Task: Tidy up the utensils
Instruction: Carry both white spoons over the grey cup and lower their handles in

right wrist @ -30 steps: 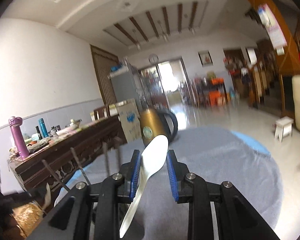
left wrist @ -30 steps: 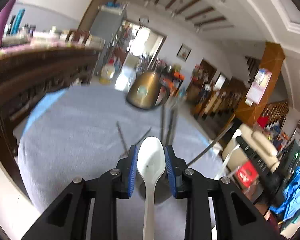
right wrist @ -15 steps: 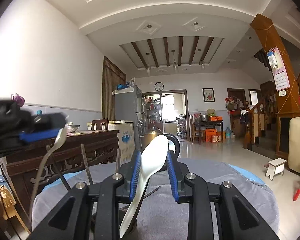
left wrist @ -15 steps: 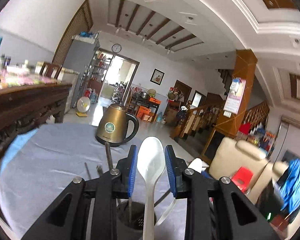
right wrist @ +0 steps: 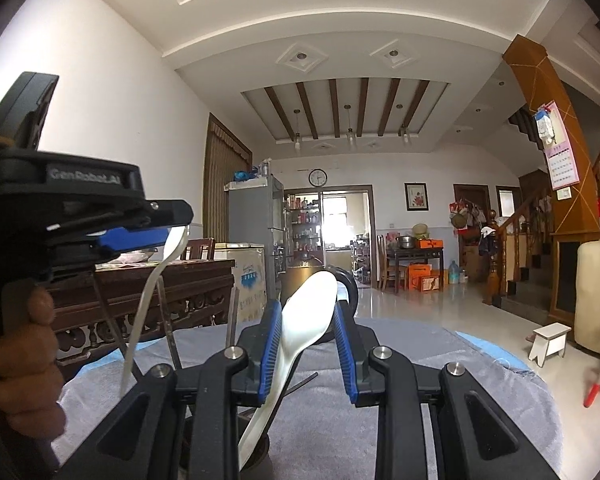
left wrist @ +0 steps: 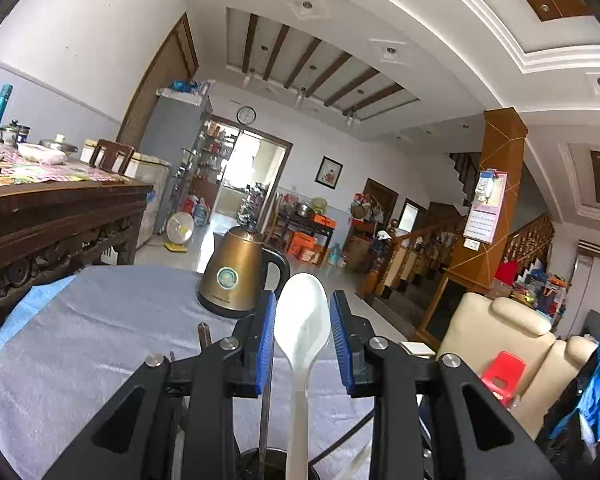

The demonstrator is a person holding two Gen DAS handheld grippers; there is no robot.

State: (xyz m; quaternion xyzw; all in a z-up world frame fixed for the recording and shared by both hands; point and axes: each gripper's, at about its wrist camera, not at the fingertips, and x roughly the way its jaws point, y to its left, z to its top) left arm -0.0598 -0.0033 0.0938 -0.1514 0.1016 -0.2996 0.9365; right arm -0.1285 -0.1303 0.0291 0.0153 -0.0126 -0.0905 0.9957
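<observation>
Left wrist view shows the left gripper (left wrist: 303,334) pinching a white spoon (left wrist: 302,322) between its blue pads, the bowl upright above the jaws and the handle going straight down to a dark cup (left wrist: 274,465) at the bottom edge of the picture. A thin metal rod (left wrist: 265,416) stands in that cup too. Behind, a gold kettle (left wrist: 236,272) stands near the far edge of the table (left wrist: 80,340) with the grey cloth.

Right wrist view shows what the other one does not: the right gripper (right wrist: 307,344) pinches a second white spoon (right wrist: 300,328), which is tilted, its handle slanting down to the left. At the left edge a hand (right wrist: 18,364) holds the left gripper from the side, and its spoon hangs down beside some metal sticks (right wrist: 168,336). The kettle is mostly hidden behind the tilted spoon.

Compared with one second ago, the left camera looked down on the cloth and now looks level into the room, with the kettle upright. The left gripper was not in the right view then. Both grips are unchanged.
</observation>
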